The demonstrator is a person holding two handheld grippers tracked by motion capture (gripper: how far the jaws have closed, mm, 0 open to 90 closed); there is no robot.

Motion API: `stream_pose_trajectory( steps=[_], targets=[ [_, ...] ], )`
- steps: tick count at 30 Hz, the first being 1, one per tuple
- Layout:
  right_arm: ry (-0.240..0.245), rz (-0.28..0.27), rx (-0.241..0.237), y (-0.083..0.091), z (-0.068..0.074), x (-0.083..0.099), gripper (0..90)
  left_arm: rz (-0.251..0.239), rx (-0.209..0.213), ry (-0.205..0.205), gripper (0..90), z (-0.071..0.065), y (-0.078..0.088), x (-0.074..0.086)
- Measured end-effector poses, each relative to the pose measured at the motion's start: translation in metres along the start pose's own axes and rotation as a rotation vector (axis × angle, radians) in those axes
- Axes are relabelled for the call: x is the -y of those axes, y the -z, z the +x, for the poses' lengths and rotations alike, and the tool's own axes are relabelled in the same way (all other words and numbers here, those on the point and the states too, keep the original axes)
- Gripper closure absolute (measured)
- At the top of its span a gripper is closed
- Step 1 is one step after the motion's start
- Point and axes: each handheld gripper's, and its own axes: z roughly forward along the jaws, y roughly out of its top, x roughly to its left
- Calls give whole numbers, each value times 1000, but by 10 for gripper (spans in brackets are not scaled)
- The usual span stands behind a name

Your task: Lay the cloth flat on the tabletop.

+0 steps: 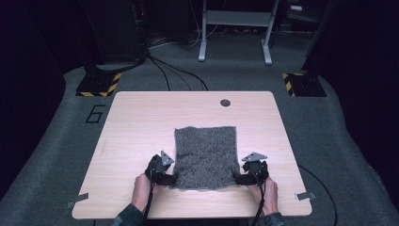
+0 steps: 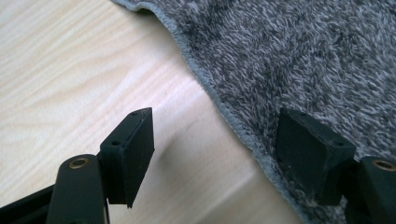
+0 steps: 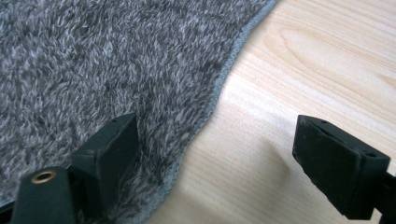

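Left gripper [image 1: 170, 179]: we saw jaws spread wide, straddling the towel's left hem near its near-left corner; one jaw over the pile, one over bare wood, nothing pinched.
Right gripper [image 1: 239, 179]: same on our other side, jaws wide across the right hem near the near-right corner, nothing clamped.
Grey towel [image 1: 205, 156]: lay flat, fluffy mottled grey with a stitched edge, near the middle of the table toward our side.
Writing: we read a dark "6" [image 1: 95, 114] on the floor left of the table; no brand or label was legible on the towel or the grippers.
Table [image 1: 136, 122]: pale wood grain, round dark grommet [image 1: 225, 102] near the far edge.
Room: grey carpet, dark surroundings, two yellow-black striped bases [image 1: 99, 84], cables [image 1: 174, 70], white metal frame [image 1: 235, 28] at the back.
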Motion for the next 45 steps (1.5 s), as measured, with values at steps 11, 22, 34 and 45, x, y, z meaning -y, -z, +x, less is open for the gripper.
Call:
stream_pose_trajectory(
  steps=[11,22,34,45],
  targets=[
    [-57,-49,-31,1,-17,-28,114,-55,66,130,218,36,1,-35],
    [-51,-13,-13,-27,-19,-37,100,14,-19,94,220,35,-32,-48],
    [-43,8,-6,-29,-30,-27,79,0,-30,93,223,29,-27,-26],
    [-69,-25,-37,-22,-32,-28,71,-5,-19,124,208,40,-21,-40]
  ],
)
